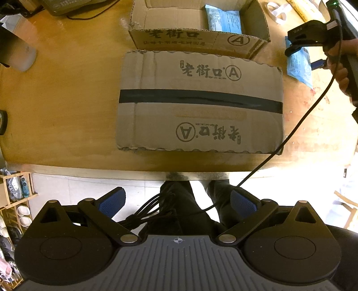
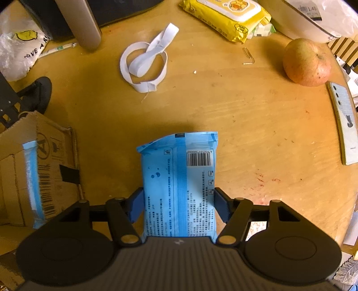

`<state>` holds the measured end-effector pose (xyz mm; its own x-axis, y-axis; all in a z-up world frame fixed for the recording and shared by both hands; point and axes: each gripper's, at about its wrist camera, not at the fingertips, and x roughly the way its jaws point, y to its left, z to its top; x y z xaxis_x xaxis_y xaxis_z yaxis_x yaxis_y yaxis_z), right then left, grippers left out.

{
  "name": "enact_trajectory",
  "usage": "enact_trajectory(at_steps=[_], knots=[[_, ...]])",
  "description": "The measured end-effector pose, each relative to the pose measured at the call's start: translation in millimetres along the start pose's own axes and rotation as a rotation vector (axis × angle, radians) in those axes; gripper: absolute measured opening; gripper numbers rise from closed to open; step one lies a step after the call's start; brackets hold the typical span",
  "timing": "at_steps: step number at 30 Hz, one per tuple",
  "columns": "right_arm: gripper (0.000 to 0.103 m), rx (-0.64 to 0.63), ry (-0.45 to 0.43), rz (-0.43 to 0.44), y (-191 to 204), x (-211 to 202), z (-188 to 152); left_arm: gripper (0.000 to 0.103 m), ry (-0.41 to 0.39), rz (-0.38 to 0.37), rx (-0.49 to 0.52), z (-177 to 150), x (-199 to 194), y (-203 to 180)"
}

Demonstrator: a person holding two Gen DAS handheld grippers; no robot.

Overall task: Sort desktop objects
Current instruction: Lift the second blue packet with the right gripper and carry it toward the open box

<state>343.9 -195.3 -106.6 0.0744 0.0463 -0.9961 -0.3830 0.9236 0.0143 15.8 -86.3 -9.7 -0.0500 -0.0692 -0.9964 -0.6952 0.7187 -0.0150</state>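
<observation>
Gripping blue wipes pack [image 2: 177, 185] between right gripper [image 2: 177, 206] fingers, just above the surface | left gripper [image 1: 177, 202] fingers spread, empty | next: carry it left to open cardboard box [image 2: 26, 156], then release.

Blue pack [image 2: 179, 185] lower end hidden, perhaps behind tool [image 2: 179, 206].

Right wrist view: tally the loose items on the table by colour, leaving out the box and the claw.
Blue: 1, wipes pack
Yellow: 1, wipes pack
White: 1, strap
Red-yellow: 1, apple
Pale: 1, phone
Metal: 1, paperclip
Total: 6
</observation>
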Motion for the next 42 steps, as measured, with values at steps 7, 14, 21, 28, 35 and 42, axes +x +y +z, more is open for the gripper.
enact_trajectory(at_steps=[7,14,21,28,35,42], knots=[[0.063,0.006,0.005,0.004,6.9,-16.7,-5.4,0.103,-0.005,-0.008,-0.002,1.6,-2.4,2.0],[0.063,0.005,0.000,0.017,1.4,-36.5,-0.9,0.103,-0.006,-0.018,-0.007,3.2,-1.9,3.8],[0.064,0.001,-0.021,0.025,3.4,-60.6,-0.2,0.103,-0.016,-0.032,-0.004,6.5,-3.8,3.4],[0.064,0.010,-0.036,0.029,4.1,-71.9,1.5,0.103,-0.030,-0.046,0.006,10.5,-4.3,2.2],[0.064,0.034,-0.031,0.037,9.8,-68.5,5.0,0.103,-0.034,-0.046,0.010,12.3,-4.7,5.8],[0.064,0.034,-0.034,0.041,14.8,-69.1,6.5,0.103,-0.033,-0.045,0.007,12.9,-3.4,9.7]])
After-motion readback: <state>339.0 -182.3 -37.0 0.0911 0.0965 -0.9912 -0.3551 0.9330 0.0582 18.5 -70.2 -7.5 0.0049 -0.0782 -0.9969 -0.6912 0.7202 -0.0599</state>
